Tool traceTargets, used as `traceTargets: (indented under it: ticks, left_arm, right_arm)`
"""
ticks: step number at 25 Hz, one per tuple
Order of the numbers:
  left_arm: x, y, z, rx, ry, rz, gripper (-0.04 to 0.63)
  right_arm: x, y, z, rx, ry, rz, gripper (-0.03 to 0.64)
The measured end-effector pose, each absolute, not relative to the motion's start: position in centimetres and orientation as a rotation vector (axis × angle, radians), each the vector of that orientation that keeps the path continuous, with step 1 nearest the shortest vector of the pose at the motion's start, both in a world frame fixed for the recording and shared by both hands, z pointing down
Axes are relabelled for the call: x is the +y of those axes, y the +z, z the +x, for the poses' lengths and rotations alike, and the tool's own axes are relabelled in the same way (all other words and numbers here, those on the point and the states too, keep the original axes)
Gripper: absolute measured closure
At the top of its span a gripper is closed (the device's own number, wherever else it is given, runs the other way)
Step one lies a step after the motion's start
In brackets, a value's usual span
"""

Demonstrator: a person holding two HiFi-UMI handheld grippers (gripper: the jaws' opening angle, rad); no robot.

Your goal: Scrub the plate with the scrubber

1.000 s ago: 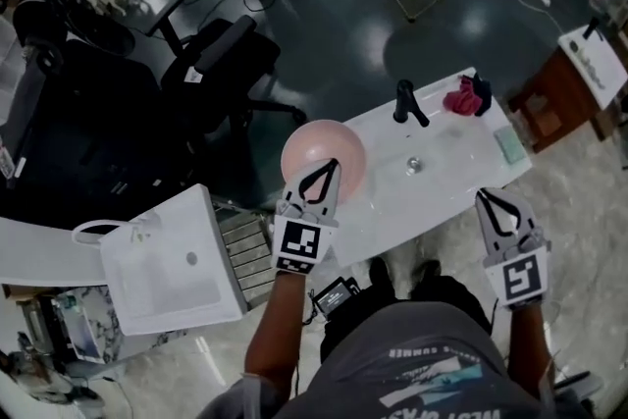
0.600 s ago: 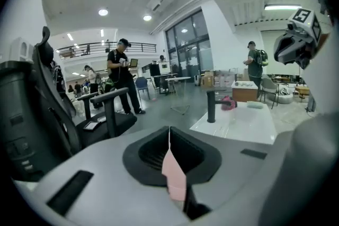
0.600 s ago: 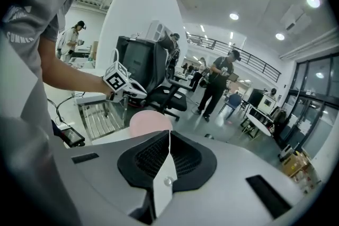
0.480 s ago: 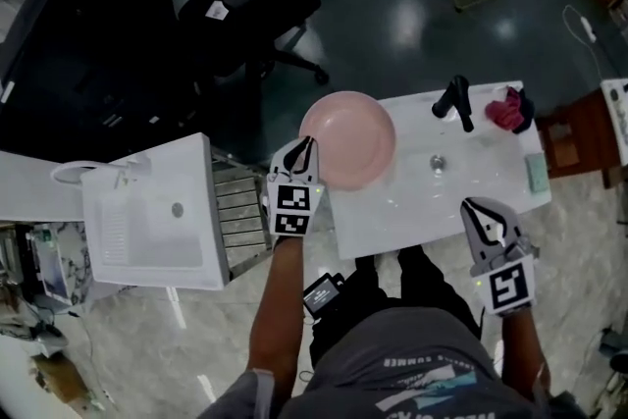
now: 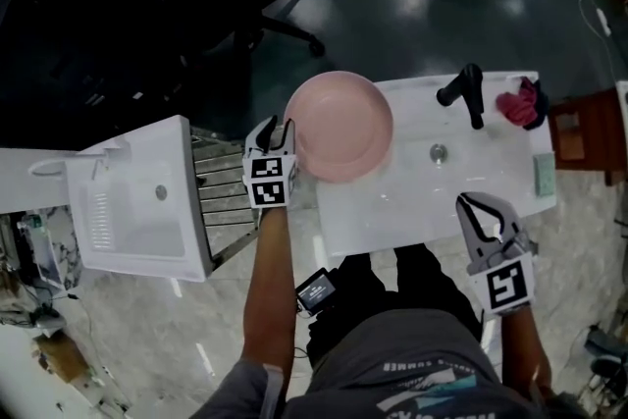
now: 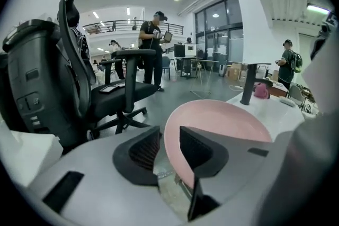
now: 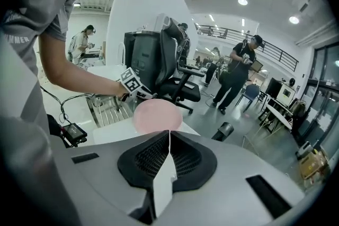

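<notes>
Plate [image 5: 339, 126]: pale pink, smooth, soft sheen, either plastic or glazed, cannot tell which. The table [image 5: 392, 206] under it is white, hard and glossy, and carries a matt black tap [image 5: 465, 91] and a crumpled magenta cloth [image 5: 520, 103]. Floor [image 5: 392, 5]: dark, polished, throwing back bright spots of light; right claw [image 7: 169, 137]: matt grey plastic shell, pads [image 7: 151, 159] black, finely ribbed, rubber-like.

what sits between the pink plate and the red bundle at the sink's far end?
The black faucet, standing between pink plate and red bundle; the drain lies just nearer the person. Head view shows it.
</notes>
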State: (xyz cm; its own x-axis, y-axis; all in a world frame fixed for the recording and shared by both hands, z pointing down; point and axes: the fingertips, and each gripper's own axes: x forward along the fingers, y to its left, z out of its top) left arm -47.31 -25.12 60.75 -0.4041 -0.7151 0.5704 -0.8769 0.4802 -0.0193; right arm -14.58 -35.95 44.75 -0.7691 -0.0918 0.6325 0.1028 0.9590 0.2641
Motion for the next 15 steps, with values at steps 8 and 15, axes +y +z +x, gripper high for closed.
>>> traceTargets:
  ticks: [8,15]
  left_arm:
    - [-25.8,64.5,-47.9,-2.176,0.304,1.225,0.453]
    - [-25.6,66.1,-48.2,-2.147,0.224,1.149,0.497]
  right_arm:
    - [-38.3,46.8,-14.8,-2.381,-0.346,-0.045,0.584]
    - [-39.8,47.4,-14.8,-2.384,-0.316,-0.040,0.584]
